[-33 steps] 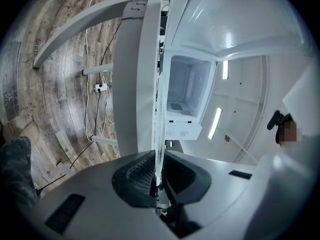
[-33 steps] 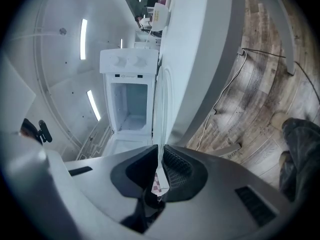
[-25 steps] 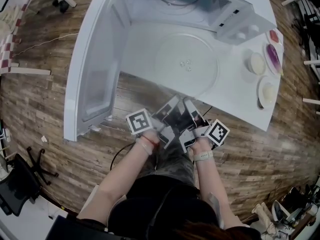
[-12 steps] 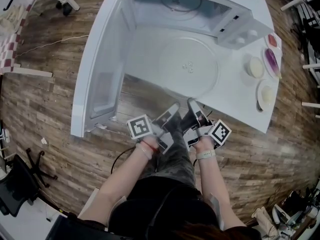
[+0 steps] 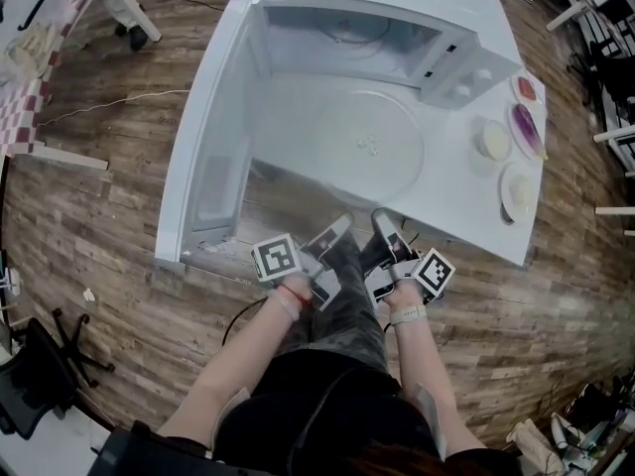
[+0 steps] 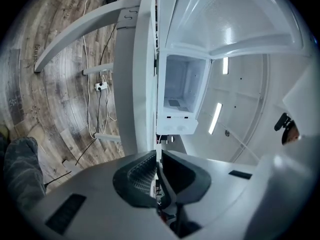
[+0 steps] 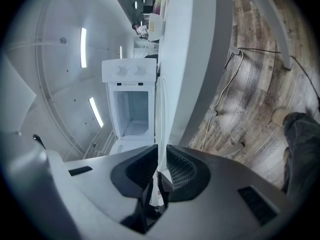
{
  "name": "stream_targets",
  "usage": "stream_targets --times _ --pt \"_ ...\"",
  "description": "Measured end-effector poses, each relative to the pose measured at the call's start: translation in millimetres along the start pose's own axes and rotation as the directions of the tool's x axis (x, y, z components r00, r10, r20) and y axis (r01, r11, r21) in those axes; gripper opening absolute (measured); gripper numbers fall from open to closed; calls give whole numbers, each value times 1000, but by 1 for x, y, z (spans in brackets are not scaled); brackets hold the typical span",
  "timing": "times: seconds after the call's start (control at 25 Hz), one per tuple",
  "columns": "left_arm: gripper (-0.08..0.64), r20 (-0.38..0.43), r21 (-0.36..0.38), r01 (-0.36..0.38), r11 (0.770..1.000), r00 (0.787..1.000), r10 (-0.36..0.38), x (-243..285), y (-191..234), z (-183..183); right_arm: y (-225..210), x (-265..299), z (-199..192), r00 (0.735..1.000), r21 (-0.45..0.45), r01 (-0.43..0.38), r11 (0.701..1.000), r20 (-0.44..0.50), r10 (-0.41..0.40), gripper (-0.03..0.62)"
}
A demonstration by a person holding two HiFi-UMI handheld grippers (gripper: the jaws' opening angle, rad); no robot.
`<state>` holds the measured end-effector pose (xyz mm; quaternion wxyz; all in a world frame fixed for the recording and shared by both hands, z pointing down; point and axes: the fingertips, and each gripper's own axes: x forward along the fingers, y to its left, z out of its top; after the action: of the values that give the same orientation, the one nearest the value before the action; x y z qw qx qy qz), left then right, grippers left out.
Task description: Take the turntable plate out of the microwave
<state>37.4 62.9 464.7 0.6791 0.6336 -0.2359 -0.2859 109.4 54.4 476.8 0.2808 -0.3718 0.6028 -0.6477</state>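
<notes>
The clear glass turntable plate (image 5: pixel 369 147) hangs level in front of the open white microwave (image 5: pixel 347 38), held by its near rim. My left gripper (image 5: pixel 335 230) is shut on the rim's left part and my right gripper (image 5: pixel 383 222) on its right part. In the right gripper view the plate (image 7: pixel 161 126) shows edge-on as a thin pale strip running into the right gripper (image 7: pixel 161 151). In the left gripper view the left gripper (image 6: pixel 157 156) pinches the same thin edge, and the microwave cavity (image 6: pixel 182 84) stands further off.
The microwave door (image 5: pixel 208 157) stands swung open on the left. Several small dishes (image 5: pixel 493 139) with cream, purple and red contents sit on the white table (image 5: pixel 466 206) to the right. Wooden floor, cables and chair legs lie around.
The head camera has shifted a little. Both grippers keep their hold on the plate and stay about where they were.
</notes>
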Motion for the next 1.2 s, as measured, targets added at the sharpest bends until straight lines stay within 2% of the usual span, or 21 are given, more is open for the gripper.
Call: stream_targets --times 0.08,0.24,0.32,0.44,0.64,0.76,0.8,0.88,1.0,1.08,1.2 --pt "32 -24 23 -3 1000 1000 4 0 -3 -3 2 -5 -4 1000 -23 4 1000 -13 -4 52" --pt "32 -132 156 13 988 991 8 5 -13 -16 11 -14 -13 998 -123 14 992 -57 -21 52" --pt "32 -161 208 25 978 987 9 9 -21 -20 18 -16 -15 997 -184 12 983 -69 -26 52" --pt "21 -158 250 9 968 987 32 12 -25 -19 30 -15 -15 997 -240 -2 971 -74 -16 51" --pt "12 -134 254 68 965 990 -34 13 -45 -14 53 -15 -16 996 -297 -52 954 -80 29 46" --pt "12 -119 280 97 955 991 -66 12 -58 -8 68 -16 -19 994 -373 -78 925 -99 43 40" --pt "11 -118 300 102 949 991 -69 12 -63 -7 72 -17 -21 994 -420 -78 904 -106 36 38" --pt "11 -124 360 109 927 990 -68 12 -74 -8 83 -18 -27 992 -531 -89 843 -127 25 35" --pt "11 -127 484 108 868 991 -52 13 -92 -8 98 -16 -35 990 -680 -96 727 -140 0 29" --pt "11 -98 584 80 808 995 -28 12 -101 -5 106 -15 -38 992 -755 -85 651 -128 -20 25" --pt "11 -36 728 7 685 999 28 5 -110 2 117 -15 -42 994 -837 -67 543 -103 -35 23"
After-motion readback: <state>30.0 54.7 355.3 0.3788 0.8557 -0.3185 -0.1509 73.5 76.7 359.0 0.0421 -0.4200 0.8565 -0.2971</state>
